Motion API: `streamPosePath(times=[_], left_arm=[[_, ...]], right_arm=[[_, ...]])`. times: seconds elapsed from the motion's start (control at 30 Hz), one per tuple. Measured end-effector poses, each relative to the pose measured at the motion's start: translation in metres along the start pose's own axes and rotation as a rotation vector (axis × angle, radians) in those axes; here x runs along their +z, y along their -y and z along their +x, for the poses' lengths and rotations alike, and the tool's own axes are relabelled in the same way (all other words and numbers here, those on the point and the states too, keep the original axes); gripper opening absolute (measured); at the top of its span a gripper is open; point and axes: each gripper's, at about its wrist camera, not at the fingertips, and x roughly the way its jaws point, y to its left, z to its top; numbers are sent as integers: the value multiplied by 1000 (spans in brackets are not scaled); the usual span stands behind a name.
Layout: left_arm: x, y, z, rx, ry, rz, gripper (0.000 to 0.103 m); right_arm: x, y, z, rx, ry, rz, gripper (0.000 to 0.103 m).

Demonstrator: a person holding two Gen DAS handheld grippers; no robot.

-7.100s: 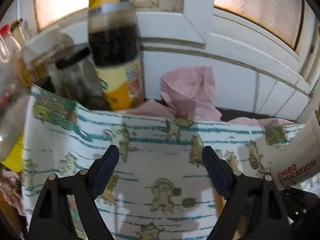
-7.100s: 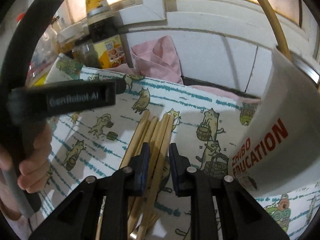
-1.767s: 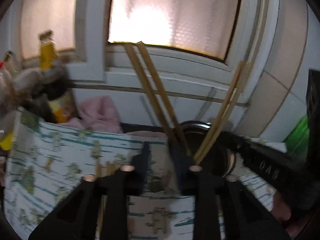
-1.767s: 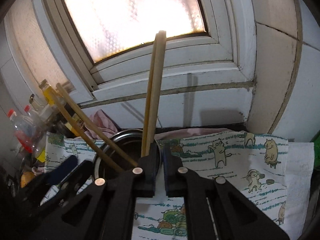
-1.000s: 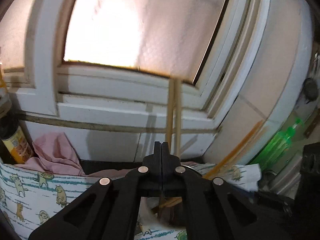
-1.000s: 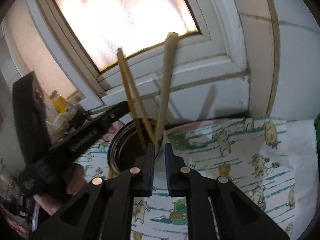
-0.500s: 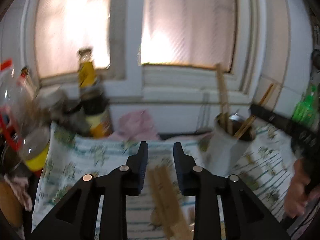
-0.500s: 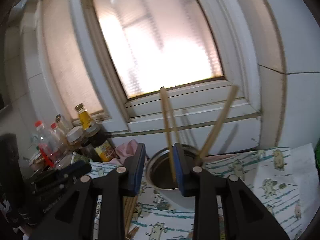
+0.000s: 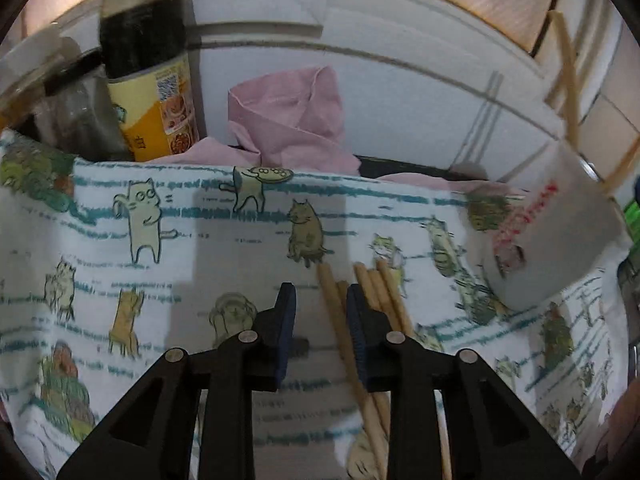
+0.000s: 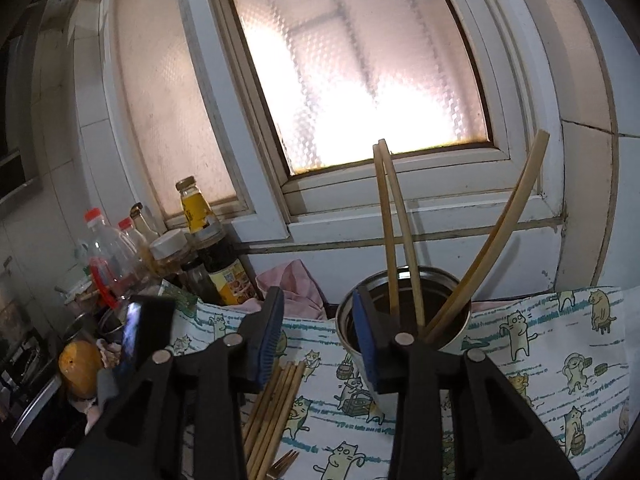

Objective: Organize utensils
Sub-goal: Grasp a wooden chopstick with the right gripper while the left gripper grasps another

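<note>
Several wooden chopsticks [image 9: 362, 312] lie in a bundle on the cat-print cloth [image 9: 160, 248]. My left gripper [image 9: 321, 312] is open low over the cloth, with the leftmost sticks between its fingers. The white utensil cup [image 9: 560, 216] stands at the right with chopsticks in it. In the right wrist view my right gripper [image 10: 318, 334] is open and empty, held above the cup [image 10: 400, 320], which holds several upright chopsticks [image 10: 396, 236]. The loose bundle [image 10: 276, 404] lies left of the cup, with a fork tip [image 10: 282, 464] beside it.
A dark sauce bottle [image 9: 148, 64], jars and other bottles [image 10: 120, 256] crowd the back left. A pink cloth [image 9: 292, 120] lies against the tiled wall under the window [image 10: 352, 64]. The left gripper's body [image 10: 136, 336] shows at the right wrist view's left.
My left gripper has dropped from a high view of the counter to the chopstick bundle. My right gripper has opened wider above the cup and stayed roughly in place.
</note>
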Motion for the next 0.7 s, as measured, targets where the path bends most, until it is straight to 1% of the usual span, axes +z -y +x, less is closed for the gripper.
streamPosePath(times=[0.03,0.2,0.27,0.3,0.37,0.43,0.53,0.57,0.6,0.67,0.7], left_arm=[[2,-2,2,-11,0,-6,24],[6,-4,6,24,-7,25,22],[4,-7,5,3,0,10,22],[1,-7,4,5,5,18,21],[-3,-4,2,30,-4,50,18],[-9,-1,-3,61,-8,84,18],[-13,-1,-6,35,-30,80,17],[-13,-4,-7,27,-33,72,14],[-12,-7,-8,24,-34,59,13],[-13,-15,-11,0,-47,28,6],[-13,-20,-14,-18,-54,10,6]], right_arm=[[-1,0,1,-3,-1,-1,35],[-3,-3,6,-25,-9,-21,35],[-4,-3,7,-35,-7,-28,36],[-6,-4,9,-42,-8,-32,36],[-8,-5,11,-47,-15,-35,36],[-10,-8,13,-45,-25,-37,36],[-14,-14,16,-35,-35,-50,37],[-16,-16,15,-41,-27,-57,38],[-17,-19,14,-45,-18,-66,37],[-17,-21,10,-30,3,-69,37],[-18,-23,6,-11,22,-77,37]])
